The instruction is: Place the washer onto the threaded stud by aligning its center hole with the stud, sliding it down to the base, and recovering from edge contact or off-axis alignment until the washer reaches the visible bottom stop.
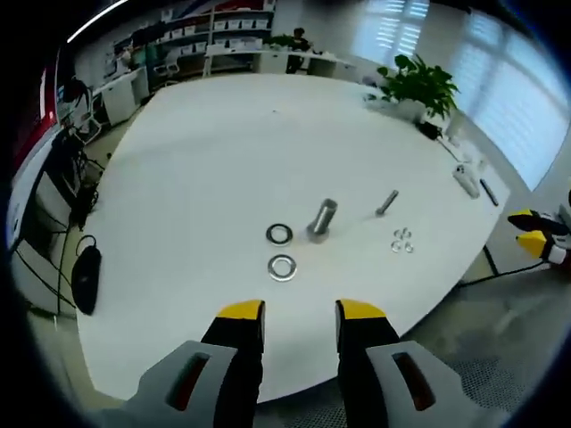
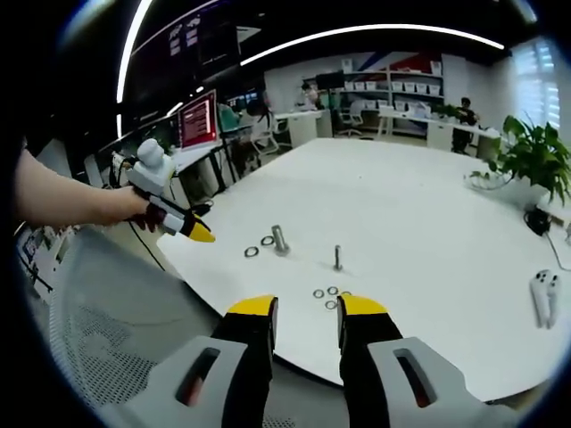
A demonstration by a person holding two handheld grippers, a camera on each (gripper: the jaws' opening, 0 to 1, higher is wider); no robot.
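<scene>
two large washers (image 1: pixel 280 251) lay flat on the white table (image 1: pixel 205 169), untouched, just beside the big threaded stud (image 1: pixel 322 218) that stood upright near the table's middle. one sat close to the stud's foot and the other washer (image 1: pixel 283 267) a little nearer the table edge; neither was on the stud, so the task looked not yet begun. a thinner bolt (image 1: pixel 386 202) stood apart on the far side, with a small cluster of little washers (image 1: pixel 402 240) near it.

the left gripper (image 1: pixel 300 310) hung off the table's edge, well short of the washers, its yellow-tipped jaws spread with nothing between them. in the right gripper view the right gripper (image 2: pixel 308 308) was likewise back from the table, jaws parted and empty, facing the small washers (image 2: pixel 326 295) and the thin bolt (image 2: pixel 337 257), with the large stud (image 2: pixel 280 239) and its washers (image 2: pixel 259 246) farther off. the left gripper (image 2: pixel 198 234) showed there too, held in a person's hand (image 2: pixel 134 209) out beyond the table edge.

as a judgement, everything was left to do: reach in, pinch a washer by its rim, lift it, centre its hole over the stud, and let it slide to the base. picking a flat washer off a smooth top could prove fiddly, and a tilted washer could catch on the threads.
</scene>
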